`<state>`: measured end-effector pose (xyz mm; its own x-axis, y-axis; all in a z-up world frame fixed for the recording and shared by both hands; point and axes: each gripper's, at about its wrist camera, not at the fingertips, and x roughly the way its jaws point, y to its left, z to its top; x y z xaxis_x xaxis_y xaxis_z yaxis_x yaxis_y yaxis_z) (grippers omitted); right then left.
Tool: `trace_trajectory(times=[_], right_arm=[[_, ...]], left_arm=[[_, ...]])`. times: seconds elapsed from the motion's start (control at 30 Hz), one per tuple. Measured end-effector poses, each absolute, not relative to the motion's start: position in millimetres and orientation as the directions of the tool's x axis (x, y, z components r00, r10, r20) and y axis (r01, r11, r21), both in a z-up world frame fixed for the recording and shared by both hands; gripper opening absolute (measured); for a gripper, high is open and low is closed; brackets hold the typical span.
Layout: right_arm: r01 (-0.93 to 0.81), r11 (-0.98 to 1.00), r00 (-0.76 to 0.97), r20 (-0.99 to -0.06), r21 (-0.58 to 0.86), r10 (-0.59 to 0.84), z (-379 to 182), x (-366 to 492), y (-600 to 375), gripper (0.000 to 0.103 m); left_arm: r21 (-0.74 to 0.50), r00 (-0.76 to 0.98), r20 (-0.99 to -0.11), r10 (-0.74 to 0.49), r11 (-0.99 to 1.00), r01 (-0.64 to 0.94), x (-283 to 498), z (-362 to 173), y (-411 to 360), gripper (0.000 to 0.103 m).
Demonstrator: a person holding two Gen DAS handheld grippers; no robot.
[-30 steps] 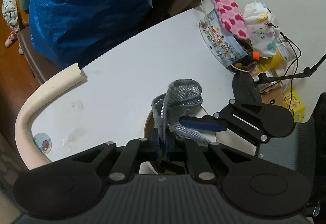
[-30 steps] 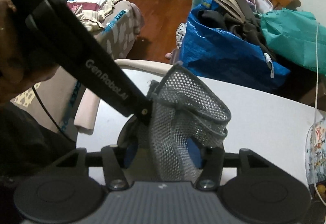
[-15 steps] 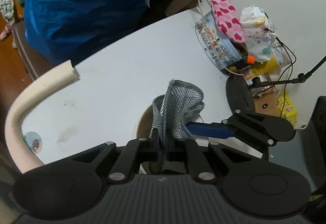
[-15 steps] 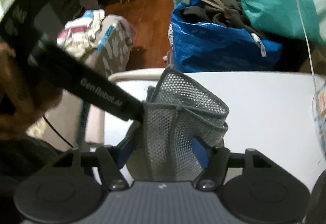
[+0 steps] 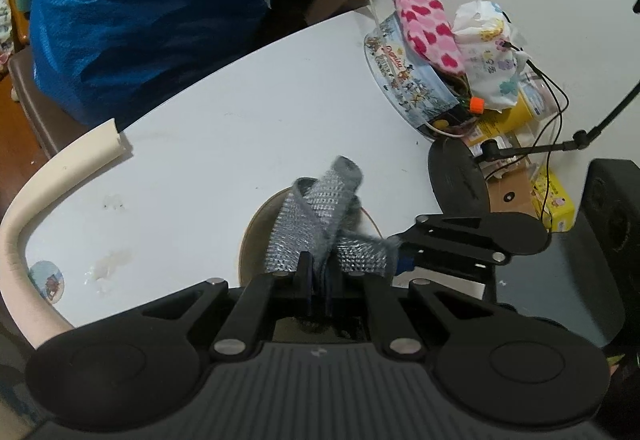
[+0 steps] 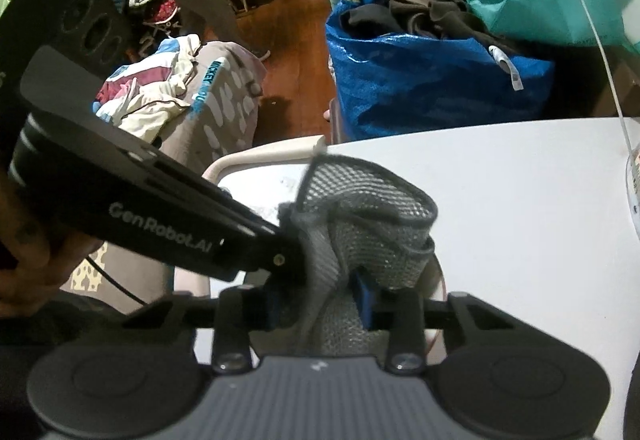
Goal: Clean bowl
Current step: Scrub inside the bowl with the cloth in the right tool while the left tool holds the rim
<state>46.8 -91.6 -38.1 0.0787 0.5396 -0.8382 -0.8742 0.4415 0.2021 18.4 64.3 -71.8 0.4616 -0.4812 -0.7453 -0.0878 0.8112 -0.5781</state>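
A grey mesh cloth (image 5: 316, 224) hangs over a tan bowl (image 5: 252, 236) on the white table (image 5: 224, 144). My left gripper (image 5: 316, 280) is shut on the cloth's lower edge. My right gripper (image 6: 320, 296) reaches in from the right in the left wrist view (image 5: 400, 260); its blue pads (image 6: 365, 300) stand on either side of the cloth (image 6: 372, 224), about a cloth's width apart. The bowl is mostly hidden under the cloth in the right wrist view.
A round printed tin (image 5: 412, 88) stuffed with a pink heart cloth, cables and boxes crowd the table's right. A black stand base (image 5: 456, 176) lies near the bowl. A blue bag (image 5: 132, 32) stands beyond the table. A cream foam guard (image 5: 44, 192) lines the left edge.
The cloth has been pulled lower and folded sideways over the bowl. My right gripper has moved closer in around the cloth; the left grip is unchanged.
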Motion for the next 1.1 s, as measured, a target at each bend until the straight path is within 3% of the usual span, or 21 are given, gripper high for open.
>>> trace_trajectory(times=[0.23, 0.33, 0.53, 0.87, 0.97, 1.03, 1.1], right_arm=[[-0.851, 0.468, 0.072, -0.831, 0.237, 0.551, -34, 52, -100, 0.012], [-0.826, 0.488, 0.056, -0.819, 0.283, 0.571, -31, 58, -107, 0.011], [-0.833, 0.499, 0.081, -0.84, 0.239, 0.537, -34, 61, -103, 0.01], [-0.866, 0.466, 0.081, -0.871, 0.179, 0.485, -48, 53, -83, 0.029], [-0.882, 0.452, 0.099, -0.883, 0.135, 0.458, -55, 48, -76, 0.031], [-0.88, 0.458, 0.107, -0.889, 0.124, 0.445, -60, 47, -76, 0.028], [-0.87, 0.476, 0.106, -0.894, 0.128, 0.435, -65, 50, -77, 0.017]], left_arm=[[-0.474, 0.501, -0.762, -0.41, 0.88, -0.002, 7, -41, 65, 0.009], [-0.467, 0.501, -0.764, -0.406, 0.884, 0.004, 5, -36, 65, 0.009], [-0.461, 0.486, -0.785, -0.385, 0.886, -0.044, 8, -45, 63, 0.009], [-0.41, 0.495, -0.807, -0.32, 0.909, -0.081, 0, -42, 72, 0.009], [-0.382, 0.487, -0.82, -0.303, 0.921, -0.071, -3, -44, 71, 0.009], [-0.374, 0.47, -0.832, -0.295, 0.924, -0.081, -2, -49, 70, 0.01], [-0.378, 0.462, -0.835, -0.298, 0.922, -0.088, 0, -54, 69, 0.014]])
